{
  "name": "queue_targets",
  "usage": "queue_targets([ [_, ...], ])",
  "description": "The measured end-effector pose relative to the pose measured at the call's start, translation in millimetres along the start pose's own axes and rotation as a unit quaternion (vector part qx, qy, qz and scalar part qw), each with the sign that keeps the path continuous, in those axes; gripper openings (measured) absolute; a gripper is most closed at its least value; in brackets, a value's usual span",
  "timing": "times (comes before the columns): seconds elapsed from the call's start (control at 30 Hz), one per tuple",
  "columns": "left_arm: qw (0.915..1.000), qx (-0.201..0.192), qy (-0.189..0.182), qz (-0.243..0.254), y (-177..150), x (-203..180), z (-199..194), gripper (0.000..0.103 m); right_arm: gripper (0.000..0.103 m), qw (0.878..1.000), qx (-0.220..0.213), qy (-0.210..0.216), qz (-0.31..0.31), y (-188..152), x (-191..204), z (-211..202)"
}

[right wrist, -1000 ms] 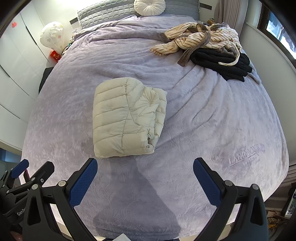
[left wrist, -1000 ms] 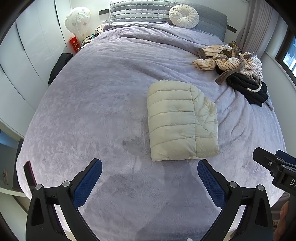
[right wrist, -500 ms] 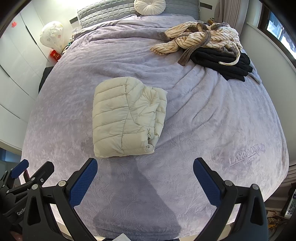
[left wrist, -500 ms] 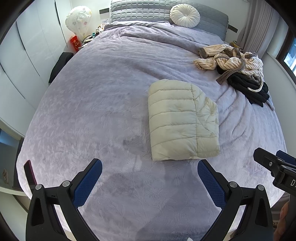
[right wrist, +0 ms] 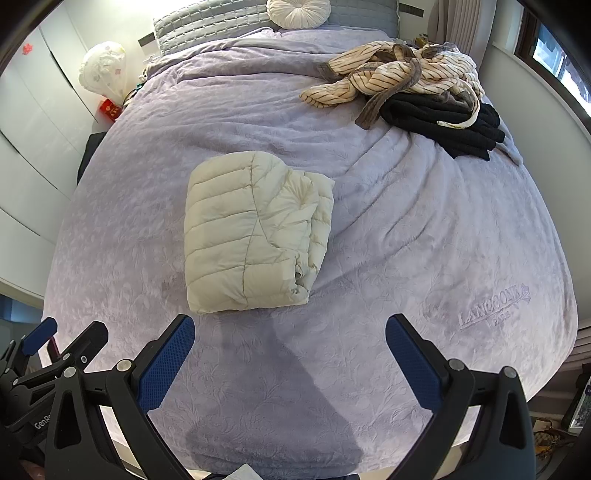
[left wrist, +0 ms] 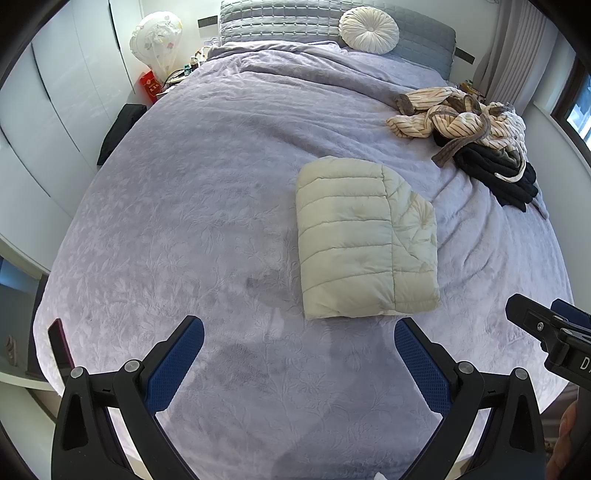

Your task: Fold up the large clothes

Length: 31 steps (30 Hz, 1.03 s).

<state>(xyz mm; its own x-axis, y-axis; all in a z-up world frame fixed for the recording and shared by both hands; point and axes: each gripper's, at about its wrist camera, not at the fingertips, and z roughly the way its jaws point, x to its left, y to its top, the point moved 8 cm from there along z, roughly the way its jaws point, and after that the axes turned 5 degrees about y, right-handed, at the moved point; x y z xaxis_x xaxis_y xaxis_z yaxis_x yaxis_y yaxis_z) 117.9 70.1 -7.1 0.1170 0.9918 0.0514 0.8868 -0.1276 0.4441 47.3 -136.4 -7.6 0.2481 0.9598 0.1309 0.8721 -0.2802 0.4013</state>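
Cream puffer jacket [left wrist: 364,240] lies folded into a compact block on the lilac bedspread [left wrist: 184,221], about mid-bed and somewhat nearer the foot edge than the headboard. Quilted panel faces up. In the right wrist view, stacked layers show along its right side, slightly uneven at the near corner.

Left gripper [left wrist: 299,352] hangs over the foot edge, fingers spread wide, holding nothing. Right gripper [right wrist: 290,349] likewise: wide apart, empty, just short of the jacket's near edge. Neither touches cloth.

Toward the far right corner of the bed: a striped robe [right wrist: 399,75] in a loose heap, draped partly over dark clothes [right wrist: 443,123]. A round white cushion [left wrist: 368,27] sits against the headboard.

Judgement: this fold looks finished; the heap would be next.

Risks from here:
- Puffer filling is springy. The top layer may lift or creep open if the bedspread is tugged or the block is nudged.
- Reaching for the heap passes beside the jacket; a finger could clip the loose right-side layers and spill them.
- Robe and dark clothes overlap, and the robe's belt trails across both. Pinching one could drag the other along.
- Heap sits close to the bed's right edge; a careless pull may send something over it.
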Motion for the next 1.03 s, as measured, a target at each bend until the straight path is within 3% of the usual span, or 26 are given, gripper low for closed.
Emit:
queue_targets([
  [1.03, 1.0, 0.0, -0.003, 0.003, 3.6, 8.1, 0.9, 0.103, 0.103, 1.0, 0.001, -0.001, -0.001, -1.0, 0.4, -1.6],
])
